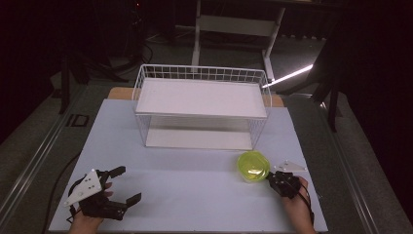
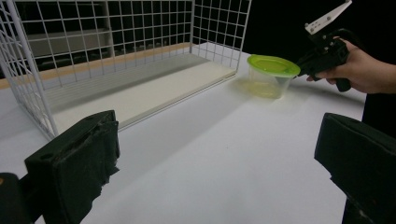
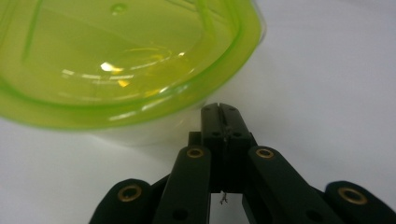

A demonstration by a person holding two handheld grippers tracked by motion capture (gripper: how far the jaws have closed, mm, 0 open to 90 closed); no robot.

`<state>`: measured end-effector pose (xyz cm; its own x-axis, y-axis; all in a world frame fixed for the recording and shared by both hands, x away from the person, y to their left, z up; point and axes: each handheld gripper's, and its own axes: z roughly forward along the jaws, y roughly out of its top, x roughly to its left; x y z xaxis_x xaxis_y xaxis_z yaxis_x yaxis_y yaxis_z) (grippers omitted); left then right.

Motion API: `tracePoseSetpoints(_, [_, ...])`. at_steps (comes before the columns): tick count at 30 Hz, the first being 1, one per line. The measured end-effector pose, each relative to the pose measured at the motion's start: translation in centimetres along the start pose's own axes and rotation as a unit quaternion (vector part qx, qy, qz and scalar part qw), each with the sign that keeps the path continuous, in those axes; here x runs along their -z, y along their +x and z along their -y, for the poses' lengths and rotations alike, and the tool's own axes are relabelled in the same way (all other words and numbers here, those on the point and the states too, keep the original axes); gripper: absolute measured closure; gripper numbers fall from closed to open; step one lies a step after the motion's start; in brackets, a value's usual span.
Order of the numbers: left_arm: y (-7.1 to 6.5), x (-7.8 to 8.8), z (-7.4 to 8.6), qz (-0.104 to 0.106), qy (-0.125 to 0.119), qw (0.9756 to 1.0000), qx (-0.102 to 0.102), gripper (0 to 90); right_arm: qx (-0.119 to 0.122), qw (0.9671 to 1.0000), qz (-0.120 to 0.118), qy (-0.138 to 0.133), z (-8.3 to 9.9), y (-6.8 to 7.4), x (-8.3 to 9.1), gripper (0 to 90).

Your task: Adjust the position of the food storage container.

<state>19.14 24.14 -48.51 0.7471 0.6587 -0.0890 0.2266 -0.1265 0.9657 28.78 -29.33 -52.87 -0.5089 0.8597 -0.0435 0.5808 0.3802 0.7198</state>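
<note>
Green-lidded tub (image 3: pixel 126 70) beside clenched right hand-held gripper (image 3: pixel 222 112); left hand-held gripper (image 2: pixel 219 154) released, facing wire basket (image 2: pixel 116 42).

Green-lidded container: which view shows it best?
Left gripper view: the green-lidded container shows whole, lid and clear body, with the right gripper at its side. The high view gives the lid from above; the right gripper view crops it.

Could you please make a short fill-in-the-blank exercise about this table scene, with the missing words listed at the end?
1. The lid of the clear container is ____ in colour.
2. The jaws of the right gripper are ____, with nothing between them.
3. The jaws of the left gripper stand ____.
4. Behind the container stands a white ____ rack with two shelves.

Missing words: green; shut; open; wire
</note>
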Motion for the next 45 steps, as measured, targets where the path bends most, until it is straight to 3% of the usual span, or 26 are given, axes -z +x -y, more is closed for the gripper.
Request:
tracePoseSetpoints(10, [0.0,0.0,0.0,0.001,0.000,1.0000,-0.003,0.9,0.027,0.9985,-0.047,0.004,-0.8,2.5,-0.8,90.0])
tracePoseSetpoints(19, [0.0,0.0,0.0,0.000,0.000,1.0000,-0.003,0.9,-0.005,0.9997,-0.011,-0.019,-1.7,0.3,-1.3,90.0])
tracePoseSetpoints(22, [0.0,0.0,0.0,0.000,0.001,1.0000,-0.005,0.9,-0.004,0.9996,-0.012,-0.024,-2.3,0.0,-1.8,90.0])
tracePoseSetpoints(26, [0.0,0.1,-0.1,0.000,0.001,1.0000,-0.005,0.9,-0.013,0.9988,-0.040,-0.025,-2.6,0.1,-2.5,90.0])
tracePoseSetpoints(34, [0.0,0.1,-0.1,0.001,-0.001,1.0000,-0.006,0.9,-0.010,0.9969,-0.074,-0.023,-2.6,1.6,-2.5,90.0])
tracePoseSetpoints(37, [0.0,0.1,-0.1,0.002,0.000,1.0000,-0.007,0.9,0.007,0.9963,-0.084,-0.018,-2.6,2.8,-2.5,90.0])
tracePoseSetpoints(40, [-0.1,0.0,-0.2,0.003,0.001,1.0000,-0.009,0.8,-0.005,0.9945,-0.102,-0.023,-2.8,3.6,-2.8,90.0])
tracePoseSetpoints(45, [-0.1,-0.1,-0.1,0.004,0.002,1.0000,-0.009,0.9,0.010,0.9926,-0.119,-0.019,-3.4,5.3,-3.4,90.0])
